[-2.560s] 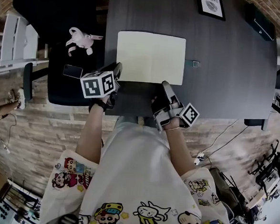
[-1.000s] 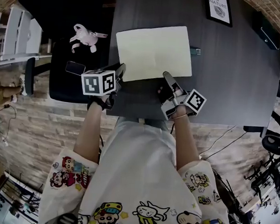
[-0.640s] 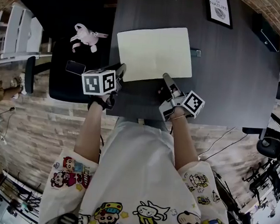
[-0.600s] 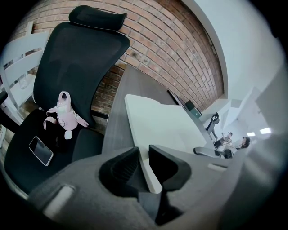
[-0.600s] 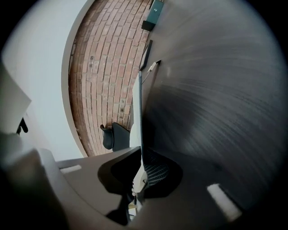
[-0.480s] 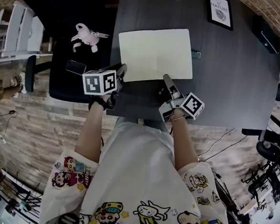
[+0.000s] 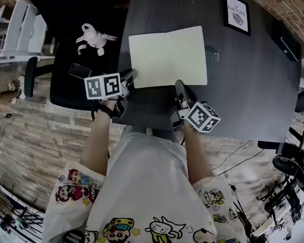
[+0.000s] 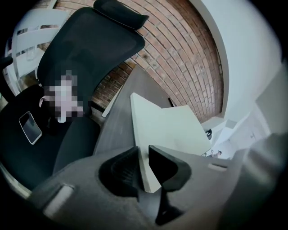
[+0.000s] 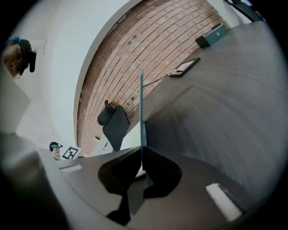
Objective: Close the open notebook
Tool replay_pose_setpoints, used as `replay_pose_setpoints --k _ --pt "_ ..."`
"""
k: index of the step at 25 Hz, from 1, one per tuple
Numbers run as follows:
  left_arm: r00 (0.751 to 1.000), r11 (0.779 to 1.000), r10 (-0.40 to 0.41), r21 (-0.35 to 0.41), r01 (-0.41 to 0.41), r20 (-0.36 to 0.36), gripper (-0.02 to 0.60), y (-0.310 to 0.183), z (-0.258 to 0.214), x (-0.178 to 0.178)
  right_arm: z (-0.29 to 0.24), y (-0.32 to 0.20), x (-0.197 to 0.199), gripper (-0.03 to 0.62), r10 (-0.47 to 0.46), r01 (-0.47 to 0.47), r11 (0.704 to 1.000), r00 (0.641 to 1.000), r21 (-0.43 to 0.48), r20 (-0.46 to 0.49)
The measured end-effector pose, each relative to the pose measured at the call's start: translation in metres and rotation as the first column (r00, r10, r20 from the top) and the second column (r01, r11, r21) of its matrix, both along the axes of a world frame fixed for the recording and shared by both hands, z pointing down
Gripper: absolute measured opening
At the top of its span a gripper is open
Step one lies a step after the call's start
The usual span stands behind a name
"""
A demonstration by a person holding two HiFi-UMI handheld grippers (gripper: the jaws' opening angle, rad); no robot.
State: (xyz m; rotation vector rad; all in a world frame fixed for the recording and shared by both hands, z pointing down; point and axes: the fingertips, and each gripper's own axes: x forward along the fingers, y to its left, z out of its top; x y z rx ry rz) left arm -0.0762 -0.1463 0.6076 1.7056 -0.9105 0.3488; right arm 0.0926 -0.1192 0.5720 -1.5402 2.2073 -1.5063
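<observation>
Left gripper (image 8: pixel 143 152): fingers (image 8: pixel 168 168) are clenching on the near left corner of the notebook (image 8: pixel 168 123), the pale block of pages filling the gap between the pads. Right gripper (image 9: pixel 141 156): fingers are pinching tight on a thin leaf at the near edge of the notebook's right half, the leaf showing edge-on and running straight away from the tips. Just beyond both sets of fingertips the notebook is lying open, blank pages facing up, on the dark table (image 7: pixel 249 73), and it is reaching past the right fingers on their outer side. Further out beyond the right fingers, a framed print (image 7: pixel 236 14) is lying on the far part of the table, with a small dark box (image 7: pixel 285 38) to its right. Outside the left fingers, off the table's edge, a black office chair (image 8: pixel 67 58) is standing, a phone (image 8: pixel 30 128) lying on its seat and a pink soft toy (image 7: pixel 93 39) sitting beyond the phone. A brick wall (image 8: pixel 180 58) is rising behind the table.
</observation>
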Motion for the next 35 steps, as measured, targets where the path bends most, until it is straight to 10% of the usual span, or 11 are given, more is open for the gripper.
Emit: replay_pose_setpoints --k 7,19,27,35 --pt "0.985 0.995 -0.091 -0.050 0.085 -0.143 0.072 0.006 -0.003 0.007 -0.003 0.002 -0.001 0.020 -0.128 0.147 0.988 0.947 0.044 -0.296" --pt "0.932 0.980 -0.197 -0.072 0.184 -0.303 0.072 0.020 -0.012 0.010 -0.002 0.006 -0.013 0.032 -0.261 0.397 0.918 0.646 0.023 -0.717" --pt "0.909 0.969 -0.245 -0.043 0.245 -0.336 0.072 0.035 -0.021 -0.004 0.001 0.012 -0.037 0.072 -0.330 0.611 0.791 0.387 -0.028 -0.861" --pt "0.891 0.948 -0.306 -0.023 0.318 -0.336 0.072 0.047 -0.026 -0.027 0.015 0.019 -0.052 0.120 -0.421 0.730 0.678 0.286 -0.090 -0.861"
